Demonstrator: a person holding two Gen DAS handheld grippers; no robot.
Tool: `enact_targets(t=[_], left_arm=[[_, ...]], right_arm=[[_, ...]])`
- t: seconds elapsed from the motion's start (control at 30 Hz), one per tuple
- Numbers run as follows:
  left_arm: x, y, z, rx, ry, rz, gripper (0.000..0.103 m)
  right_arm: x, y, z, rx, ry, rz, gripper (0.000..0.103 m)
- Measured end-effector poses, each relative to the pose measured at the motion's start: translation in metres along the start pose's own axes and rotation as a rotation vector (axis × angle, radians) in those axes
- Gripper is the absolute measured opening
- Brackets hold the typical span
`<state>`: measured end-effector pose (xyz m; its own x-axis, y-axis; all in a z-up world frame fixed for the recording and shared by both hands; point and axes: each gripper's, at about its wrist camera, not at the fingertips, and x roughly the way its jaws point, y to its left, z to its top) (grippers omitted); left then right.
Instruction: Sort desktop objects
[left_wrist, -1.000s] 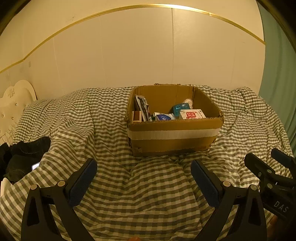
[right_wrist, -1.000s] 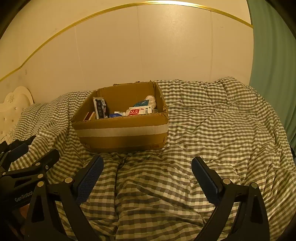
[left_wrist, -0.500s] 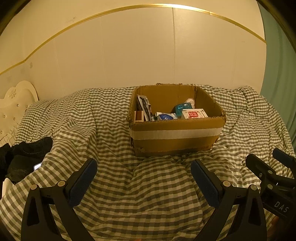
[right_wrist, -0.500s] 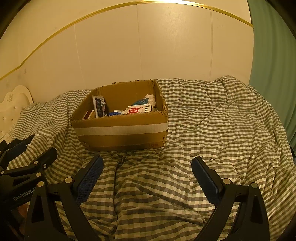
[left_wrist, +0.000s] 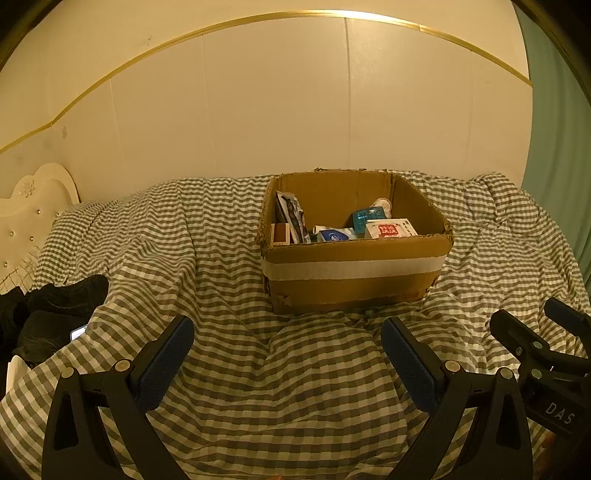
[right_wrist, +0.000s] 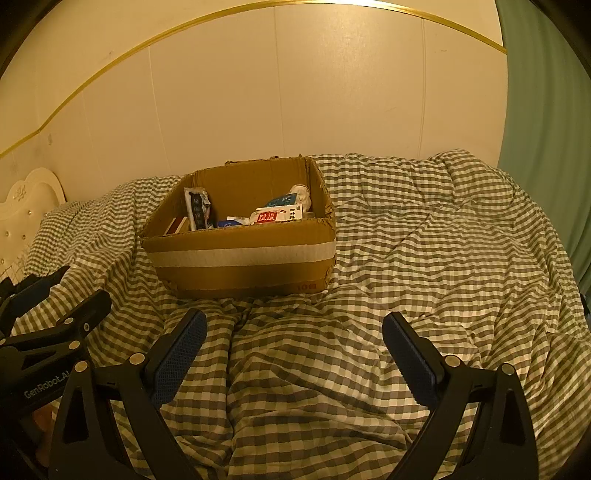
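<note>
An open brown cardboard box (left_wrist: 354, 258) with a pale tape band across its near wall is sitting on a rumpled green-and-white checked bedcover (left_wrist: 229, 266), close to the far cream wall (left_wrist: 280, 110). Inside it, a white carton with a red label (left_wrist: 389, 229) is lying at the right, a teal packet (left_wrist: 365, 217) is resting just behind it, a blue-and-white pack (left_wrist: 336, 235) is lying near the middle, and a dark printed sachet (left_wrist: 291, 216) is leaning upright against the left wall beside a small brown-and-white box (left_wrist: 280, 233).

The left gripper (left_wrist: 286, 347) is hovering over the bedcover on the near side of the box, its blue-padded jaws spread wide and gripping nothing. The right gripper (right_wrist: 293, 341) is hanging just to its right, likewise spread and empty, apart from the box.

A heap of black clothing (left_wrist: 48, 317) is lying at the far left, below a cream padded headboard (left_wrist: 33, 206). A green curtain (right_wrist: 546, 147) is hanging at the right.
</note>
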<state>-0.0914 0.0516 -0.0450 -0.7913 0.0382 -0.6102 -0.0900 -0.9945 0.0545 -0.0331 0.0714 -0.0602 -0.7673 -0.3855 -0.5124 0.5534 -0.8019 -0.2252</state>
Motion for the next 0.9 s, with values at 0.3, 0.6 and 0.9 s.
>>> enact_targets(t=[0.3,0.6,0.9], left_arm=[[-0.0001,-0.0007,0.0003,-0.004,0.008,0.002,0.103],[0.0011,0.0012,-0.0014,-0.001,0.011,-0.004,0.103],[0.0005,0.0000,-0.0013,0.005,0.011,-0.005,0.103]], right_arm=[[0.0007,-0.0003,0.0002,-0.001,0.002,-0.002,0.096],[0.0020,-0.0009,0.0013,-0.004,0.003,-0.005,0.096],[0.0017,-0.0008,0.0016,-0.005,0.004,-0.005,0.096]])
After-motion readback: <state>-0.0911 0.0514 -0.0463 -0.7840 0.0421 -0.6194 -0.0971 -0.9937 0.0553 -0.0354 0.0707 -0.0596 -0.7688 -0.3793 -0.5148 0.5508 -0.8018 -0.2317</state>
